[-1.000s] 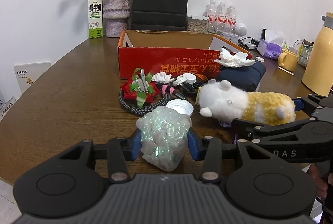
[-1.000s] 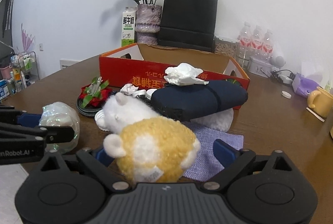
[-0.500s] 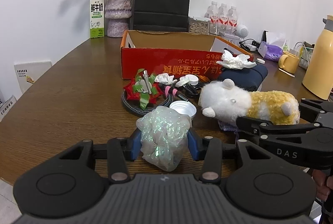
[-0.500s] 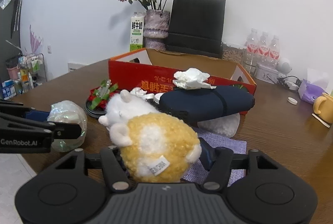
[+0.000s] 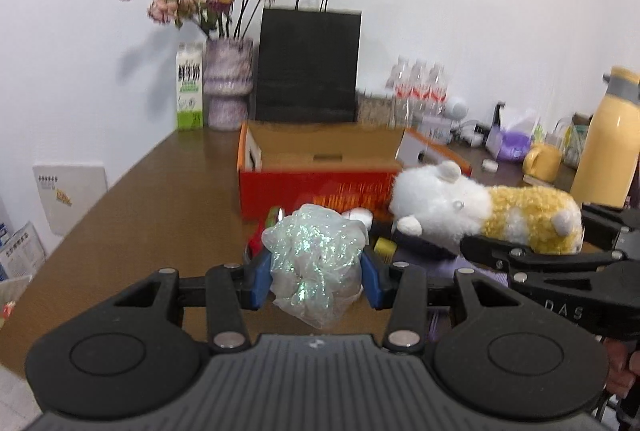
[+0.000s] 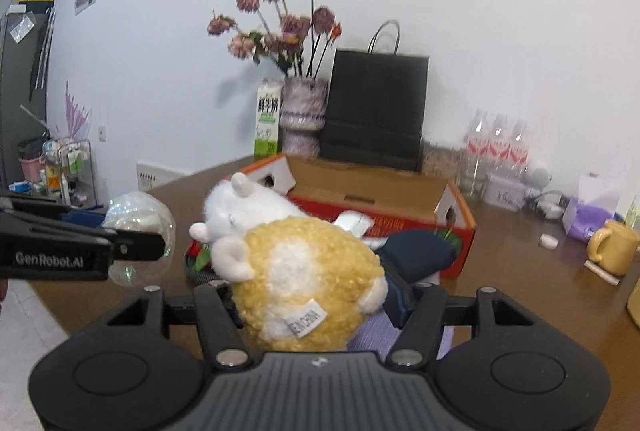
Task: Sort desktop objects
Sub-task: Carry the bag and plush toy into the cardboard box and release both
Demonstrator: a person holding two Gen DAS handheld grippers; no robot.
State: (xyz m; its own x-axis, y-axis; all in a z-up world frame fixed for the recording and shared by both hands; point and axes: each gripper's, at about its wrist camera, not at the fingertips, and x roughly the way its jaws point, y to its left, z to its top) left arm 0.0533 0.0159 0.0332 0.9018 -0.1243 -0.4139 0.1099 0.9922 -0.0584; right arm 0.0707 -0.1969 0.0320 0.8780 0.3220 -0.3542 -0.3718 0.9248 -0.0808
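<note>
Both grippers have lifted since the earlier frame, carrying their loads clear of the brown table [image 5: 132, 207], with the red cardboard box [image 5: 320, 187] now at mid-frame behind them. Crumpled iridescent plastic ball [image 5: 316, 263], low centre of the left view, is pinched between the blue pads of the left gripper [image 5: 316, 281], jaws partly closed. White-and-yellow plush hamster [image 6: 296, 263], label showing, sits low centre in the right view, squeezed by the right gripper [image 6: 316, 305]; both grippers point slightly downward.

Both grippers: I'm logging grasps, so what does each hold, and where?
Left gripper squeezes the crumpled plastic bag at its sides; right gripper clamps the plush toy's yellow rear end.
</note>
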